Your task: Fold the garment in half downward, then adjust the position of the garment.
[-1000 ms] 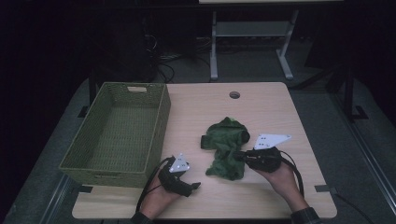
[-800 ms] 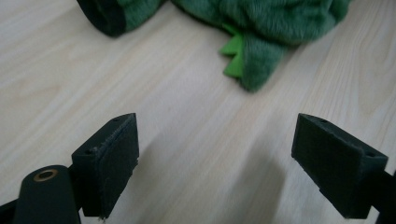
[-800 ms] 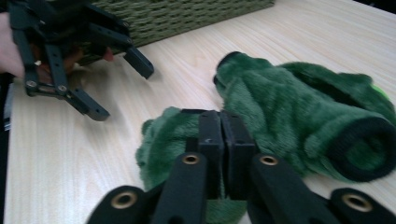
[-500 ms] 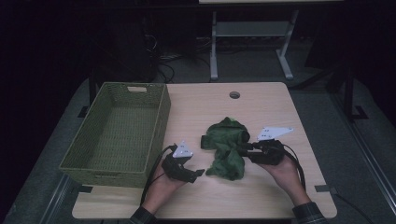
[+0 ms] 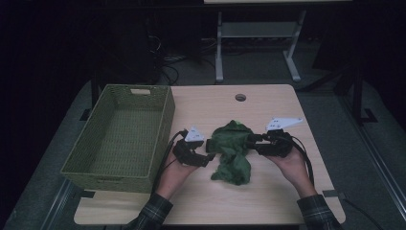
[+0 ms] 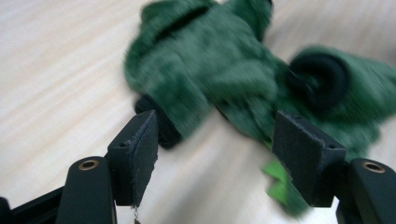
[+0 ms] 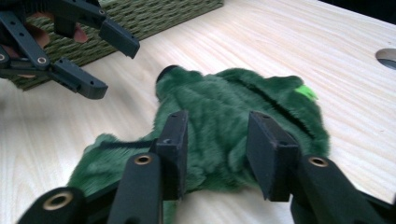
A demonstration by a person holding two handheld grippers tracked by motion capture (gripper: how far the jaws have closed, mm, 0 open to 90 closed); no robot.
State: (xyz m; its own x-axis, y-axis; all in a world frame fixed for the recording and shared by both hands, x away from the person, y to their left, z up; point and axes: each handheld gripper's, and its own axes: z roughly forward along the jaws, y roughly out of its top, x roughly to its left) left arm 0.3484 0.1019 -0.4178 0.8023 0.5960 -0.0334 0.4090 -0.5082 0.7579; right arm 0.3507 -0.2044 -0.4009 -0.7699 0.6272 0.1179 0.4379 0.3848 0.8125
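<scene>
A crumpled green fleecy cloth with black trim lies on the wooden table, right of centre. My left gripper is at its left edge, open. Its jaws have just been closing, and in the left gripper view they straddle a fold of the cloth without pressing it. My right gripper is at the cloth's right edge, open. Its jaws have just been opening, and the cloth lies loose between and beyond its pads. The left gripper faces it across the cloth.
A green woven basket, with nothing in it, stands at the table's left, close beside my left hand. A round cable hole sits near the far edge. Bare table lies in front of the cloth and beyond it. A dark floor and a metal stand surround the table.
The left gripper rose from the near edge and moved in to the cloth's left side. The right gripper let go of the cloth, opened, and shifted slightly away from the person.
</scene>
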